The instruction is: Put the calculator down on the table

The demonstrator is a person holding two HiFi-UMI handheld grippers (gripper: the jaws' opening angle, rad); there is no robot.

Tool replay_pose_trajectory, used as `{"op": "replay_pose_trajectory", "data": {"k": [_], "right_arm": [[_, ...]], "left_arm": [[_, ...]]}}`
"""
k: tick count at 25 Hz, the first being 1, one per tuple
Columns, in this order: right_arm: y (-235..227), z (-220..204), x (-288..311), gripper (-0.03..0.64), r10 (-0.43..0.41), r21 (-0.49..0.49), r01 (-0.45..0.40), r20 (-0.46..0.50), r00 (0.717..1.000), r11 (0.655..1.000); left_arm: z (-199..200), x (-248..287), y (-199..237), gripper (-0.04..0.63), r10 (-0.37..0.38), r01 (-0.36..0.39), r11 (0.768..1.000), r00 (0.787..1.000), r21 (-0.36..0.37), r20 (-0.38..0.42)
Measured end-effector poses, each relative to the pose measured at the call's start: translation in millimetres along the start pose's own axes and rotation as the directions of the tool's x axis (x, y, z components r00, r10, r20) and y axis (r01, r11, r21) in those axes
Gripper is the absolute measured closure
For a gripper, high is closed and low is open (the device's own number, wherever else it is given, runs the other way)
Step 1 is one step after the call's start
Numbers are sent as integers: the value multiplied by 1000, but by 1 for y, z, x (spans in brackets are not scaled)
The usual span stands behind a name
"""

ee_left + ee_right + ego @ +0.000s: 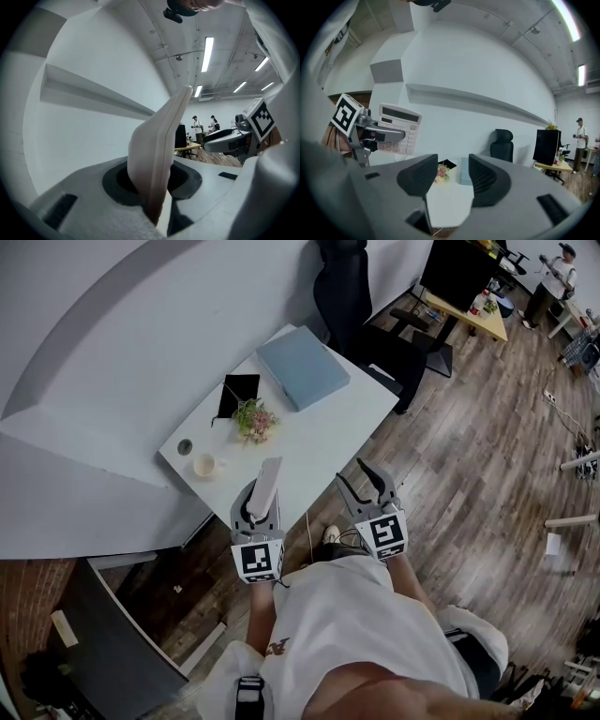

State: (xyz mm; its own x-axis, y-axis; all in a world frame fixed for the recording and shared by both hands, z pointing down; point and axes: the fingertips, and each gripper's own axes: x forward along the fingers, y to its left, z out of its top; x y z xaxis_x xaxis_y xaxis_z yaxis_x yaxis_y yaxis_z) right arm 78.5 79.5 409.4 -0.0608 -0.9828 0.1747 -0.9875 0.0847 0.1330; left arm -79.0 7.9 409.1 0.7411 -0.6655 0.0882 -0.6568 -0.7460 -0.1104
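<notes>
A white calculator [268, 482] stands on edge between the jaws of my left gripper [262, 506], which is shut on its lower end, just in front of the near edge of the white table [319, 442]. The left gripper view has the calculator [161, 150] edge-on, filling the gap of the left gripper [157, 183]. My right gripper [357, 480] hovers beside it at the table's near edge, open with nothing between its pads. In the right gripper view the calculator [397, 128] shows its keys at the left, and the right gripper [452, 177] looks onto the tabletop.
On the table lie a blue-grey flat box [302, 367], a black item [239, 394], a small flower plant [254, 418], a cup [204, 465] and a small round thing [185, 446]. A black office chair [345, 292] stands behind. People stand far off [197, 129].
</notes>
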Motion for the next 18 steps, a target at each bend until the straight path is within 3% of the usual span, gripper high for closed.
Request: {"op": "replay_pose_trajectory", "data": {"k": [10, 18], "right_arm": [[-42, 2, 23, 408, 81, -6, -81, 24, 996, 997], [-63, 2, 39, 408, 107, -5, -107, 46, 993, 994]], "left_arm": [[9, 34, -17, 488, 74, -74, 997, 997, 6, -8], [13, 57, -24, 488, 91, -91, 996, 996, 21, -16]]}}
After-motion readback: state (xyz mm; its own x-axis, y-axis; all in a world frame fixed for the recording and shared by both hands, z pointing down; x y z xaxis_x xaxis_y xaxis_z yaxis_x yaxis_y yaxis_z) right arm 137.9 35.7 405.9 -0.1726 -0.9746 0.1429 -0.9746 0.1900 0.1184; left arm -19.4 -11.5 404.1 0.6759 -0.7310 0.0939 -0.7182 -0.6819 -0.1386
